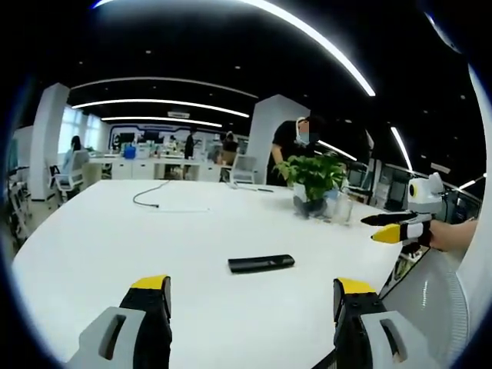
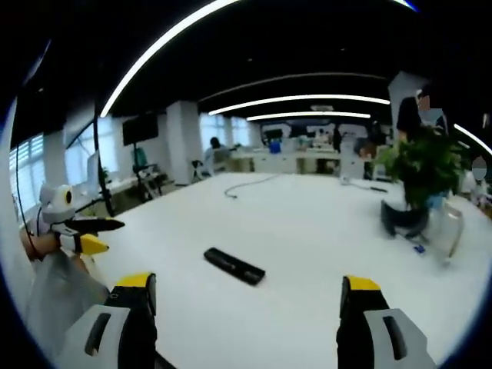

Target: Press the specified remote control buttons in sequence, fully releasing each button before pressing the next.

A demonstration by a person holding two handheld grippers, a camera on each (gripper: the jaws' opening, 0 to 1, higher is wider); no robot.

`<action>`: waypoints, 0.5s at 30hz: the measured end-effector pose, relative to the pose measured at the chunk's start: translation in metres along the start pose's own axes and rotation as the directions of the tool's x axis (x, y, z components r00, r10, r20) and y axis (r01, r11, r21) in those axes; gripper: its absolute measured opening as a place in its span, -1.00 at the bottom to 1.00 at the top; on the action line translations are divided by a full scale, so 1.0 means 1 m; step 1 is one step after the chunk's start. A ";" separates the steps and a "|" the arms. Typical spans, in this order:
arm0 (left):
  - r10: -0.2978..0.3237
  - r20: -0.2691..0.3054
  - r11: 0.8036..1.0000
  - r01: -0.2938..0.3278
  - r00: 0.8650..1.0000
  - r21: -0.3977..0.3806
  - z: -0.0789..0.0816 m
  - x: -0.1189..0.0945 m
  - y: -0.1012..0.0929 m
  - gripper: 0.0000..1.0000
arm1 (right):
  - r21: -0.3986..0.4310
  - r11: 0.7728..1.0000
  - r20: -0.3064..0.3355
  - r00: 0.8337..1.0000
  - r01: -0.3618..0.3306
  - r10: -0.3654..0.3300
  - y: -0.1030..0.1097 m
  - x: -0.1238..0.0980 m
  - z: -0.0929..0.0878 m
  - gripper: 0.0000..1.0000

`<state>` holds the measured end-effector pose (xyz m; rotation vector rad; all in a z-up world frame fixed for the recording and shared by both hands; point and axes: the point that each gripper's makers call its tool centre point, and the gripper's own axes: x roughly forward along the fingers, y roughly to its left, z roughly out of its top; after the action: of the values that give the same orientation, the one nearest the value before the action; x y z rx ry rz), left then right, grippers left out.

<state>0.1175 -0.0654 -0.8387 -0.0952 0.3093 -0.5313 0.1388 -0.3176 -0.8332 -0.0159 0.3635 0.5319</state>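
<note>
Our left gripper (image 1: 251, 296) has its fingers spread wide, holding nothing; same for our right gripper (image 2: 247, 296). Both hover above the white counter (image 1: 115, 231). Black remote (image 1: 261, 264) lies flat ahead, apart from both. Potted plant (image 1: 314, 181) sits further back.

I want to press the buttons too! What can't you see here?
- Buttons on the flat black remote control: too small, both views.
- Clear glass pot under the leafy green plant: blurred, right gripper view.
- Left claw: open or shut, unclear, right gripper view.
</note>
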 end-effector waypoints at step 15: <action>0.016 0.010 1.000 -0.016 1.000 0.007 0.002 0.001 0.002 0.78 | -0.012 0.999 0.000 0.999 0.037 -0.037 -0.008 -0.002 -0.004 0.90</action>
<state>0.1194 -0.0642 -0.8373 -0.0878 0.2983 -0.5156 0.1401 -0.3256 -0.8371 -0.0343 0.3599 0.4971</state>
